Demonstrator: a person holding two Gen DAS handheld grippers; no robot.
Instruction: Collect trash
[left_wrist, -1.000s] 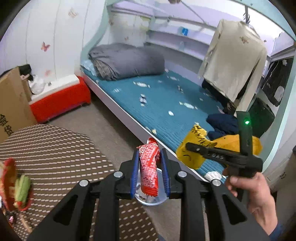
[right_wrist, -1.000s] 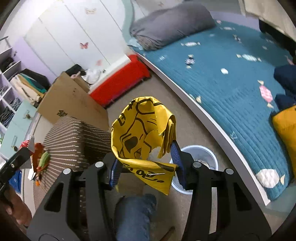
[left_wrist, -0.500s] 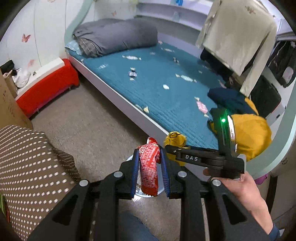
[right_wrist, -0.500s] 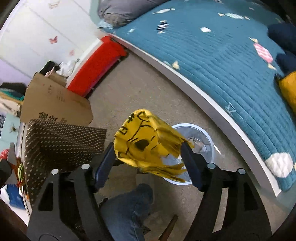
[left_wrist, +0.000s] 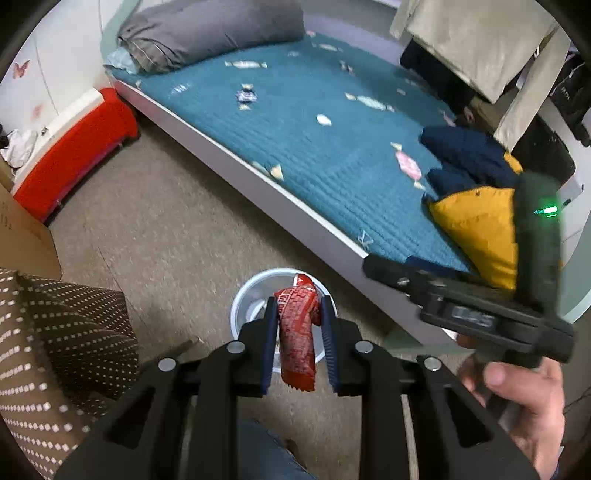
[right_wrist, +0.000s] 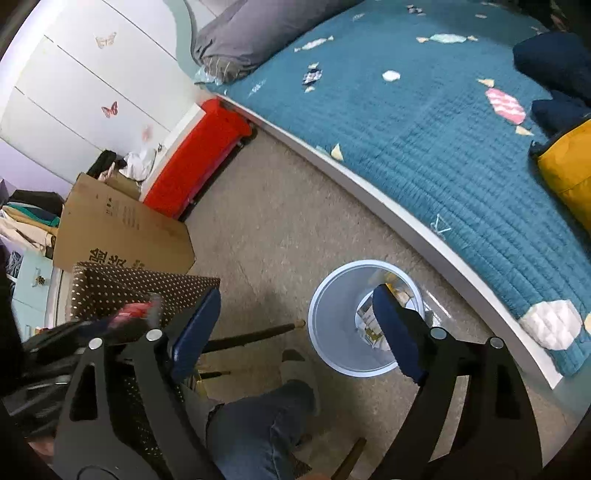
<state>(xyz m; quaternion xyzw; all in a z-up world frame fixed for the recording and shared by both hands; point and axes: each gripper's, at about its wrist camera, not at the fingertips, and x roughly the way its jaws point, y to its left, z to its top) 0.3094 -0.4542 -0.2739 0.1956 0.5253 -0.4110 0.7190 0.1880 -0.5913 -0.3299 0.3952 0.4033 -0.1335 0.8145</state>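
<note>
The left gripper is clamped on a red snack wrapper. Both blue pads press the wrapper's sides; its top end stands above the pad tips and its bottom end hangs below them. The gripper points steeply down, with the wrapper in line with the mouth of the white waste bin on the carpet.

The right gripper stands with its jaws spread wide and nothing between them; they have just been opening. The right pad overlaps the bin's opening in the right wrist view. In the left wrist view the right gripper appears at the right edge as a black body with a green light, held by the person's right hand.

The waste bin stands on the beige carpet, close beside the white edge of the bed. Crumpled packaging with yellow and white print lies at the bottom of the bin.

A table covered by a brown dotted cloth stands left of the bin. The person's denim-clad leg shows below the grippers. The bed carries a teal quilt, a folded grey duvet and a yellow cushion. A red storage bench and a cardboard box stand by the wall.
</note>
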